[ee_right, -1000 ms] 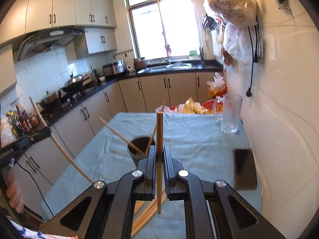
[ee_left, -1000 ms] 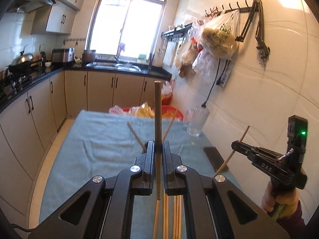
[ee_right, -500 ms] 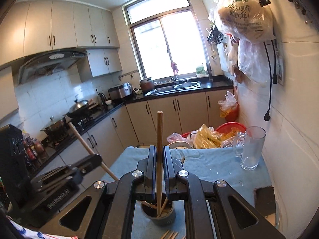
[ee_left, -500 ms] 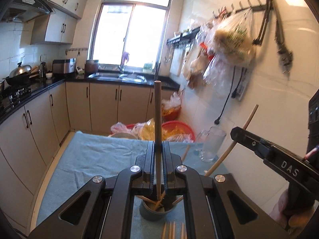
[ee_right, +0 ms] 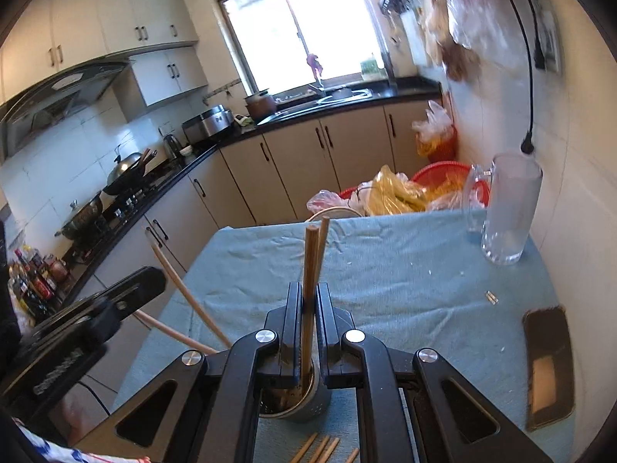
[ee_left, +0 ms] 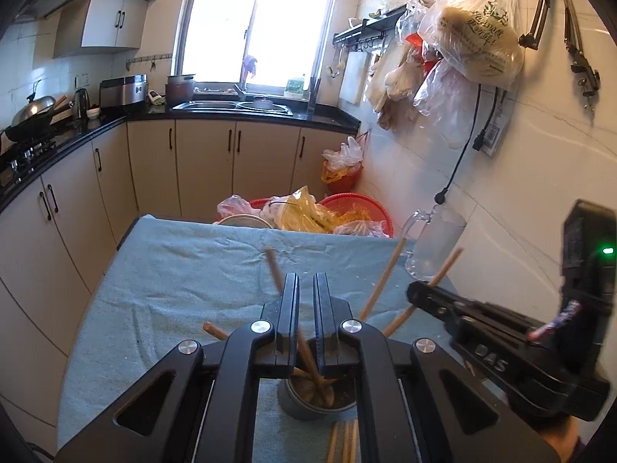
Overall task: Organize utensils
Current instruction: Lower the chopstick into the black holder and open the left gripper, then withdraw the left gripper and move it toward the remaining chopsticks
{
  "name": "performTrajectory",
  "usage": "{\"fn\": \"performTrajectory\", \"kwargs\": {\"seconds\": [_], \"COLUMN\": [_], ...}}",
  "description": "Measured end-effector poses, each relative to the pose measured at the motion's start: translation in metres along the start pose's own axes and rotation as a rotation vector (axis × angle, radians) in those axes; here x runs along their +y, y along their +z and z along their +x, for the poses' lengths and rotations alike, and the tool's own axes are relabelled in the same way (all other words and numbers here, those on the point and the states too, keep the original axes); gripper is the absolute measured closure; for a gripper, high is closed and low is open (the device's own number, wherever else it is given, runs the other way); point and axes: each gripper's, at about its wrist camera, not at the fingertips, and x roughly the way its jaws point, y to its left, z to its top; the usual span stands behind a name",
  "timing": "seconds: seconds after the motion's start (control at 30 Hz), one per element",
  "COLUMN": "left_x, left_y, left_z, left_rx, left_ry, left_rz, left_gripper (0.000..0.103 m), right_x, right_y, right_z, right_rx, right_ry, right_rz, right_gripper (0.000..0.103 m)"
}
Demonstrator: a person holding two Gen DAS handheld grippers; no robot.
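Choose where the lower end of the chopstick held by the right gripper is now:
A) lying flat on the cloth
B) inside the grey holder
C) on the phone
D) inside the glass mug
B: the chopstick runs down between the right gripper fingers into the grey holder.

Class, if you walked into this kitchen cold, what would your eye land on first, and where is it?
Probably the two black claws over the near end of the teal tablecloth: the right claw pinches a chopstick upright above the grey holder, and the left claw has one slanting into it. Next, the empty glass mug by the tiled wall, and the loose chopsticks lying before the holder.
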Motion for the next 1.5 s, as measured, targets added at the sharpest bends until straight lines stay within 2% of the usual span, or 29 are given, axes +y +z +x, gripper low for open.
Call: {"fn": "performTrajectory", "kwargs": {"seconds": [0.1, 0.13, 0.17, 0.2, 0.27, 0.4, 0.47, 0.6, 0.67, 0.73, 0.87, 1.07, 1.2, 1.3, 1.5], "left_x": [-0.002, -0.003, -0.004, -0.004, -0.005, -0.006, -0.006, -0.004, -0.003, -0.001, 0.008, 0.023, 0.031, 0.033, 0.031], "left_y": [-0.001, -0.002, -0.004, -0.004, -0.007, -0.011, -0.017, -0.031, -0.041, -0.054, -0.086, -0.129, -0.147, -0.154, -0.16], "left_z": [-0.009, -0.014, -0.02, -0.025, -0.04, -0.07, -0.087, -0.113, -0.123, -0.129, -0.132, -0.124, -0.116, -0.114, -0.107], "left_rx": [-0.001, 0.0, -0.001, -0.005, -0.021, -0.042, -0.056, -0.069, -0.066, -0.052, 0.009, 0.079, 0.153, 0.175, 0.2], "left_ry": [-0.015, -0.021, -0.026, -0.029, -0.04, -0.043, -0.022, 0.031, 0.058, 0.086, 0.146, 0.261, 0.265, 0.274, 0.273], "left_rz": [0.008, 0.011, 0.011, 0.008, 0.008, 0.017, 0.024, 0.047, 0.056, 0.064, 0.059, 0.023, 0.01, 0.009, 0.015], "left_gripper": [0.094, 0.089, 0.081, 0.077, 0.071, 0.066, 0.059, 0.055, 0.047, 0.045, 0.044, 0.044, 0.044, 0.044, 0.044], "right_x": [-0.002, -0.001, -0.001, 0.0, 0.0, 0.003, 0.003, 0.002, 0.001, -0.001, -0.011, -0.02, -0.021, -0.024, -0.025], "right_y": [-0.001, -0.002, -0.001, -0.001, -0.002, -0.003, -0.004, -0.012, -0.019, -0.031, -0.065, -0.127, -0.161, -0.182, -0.197], "right_z": [0.002, 0.001, 0.001, -0.001, -0.007, -0.022, -0.031, -0.053, -0.062, -0.072, -0.089, -0.088, -0.077, -0.068, -0.061], "right_rx": [0.001, 0.001, 0.0, -0.005, -0.018, -0.039, -0.048, -0.062, -0.061, -0.06, -0.04, 0.06, 0.136, 0.181, 0.225], "right_ry": [0.004, 0.004, 0.004, 0.003, 0.002, -0.001, -0.004, -0.02, -0.026, -0.043, -0.068, -0.089, -0.093, -0.085, -0.09], "right_rz": [0.01, 0.007, 0.004, 0.002, 0.0, 0.0, 0.004, 0.008, 0.009, 0.007, 0.041, 0.109, 0.14, 0.183, 0.195], "right_gripper": [0.094, 0.093, 0.088, 0.079, 0.071, 0.07, 0.067, 0.059, 0.058, 0.057, 0.05, 0.05, 0.05, 0.05, 0.05]}}
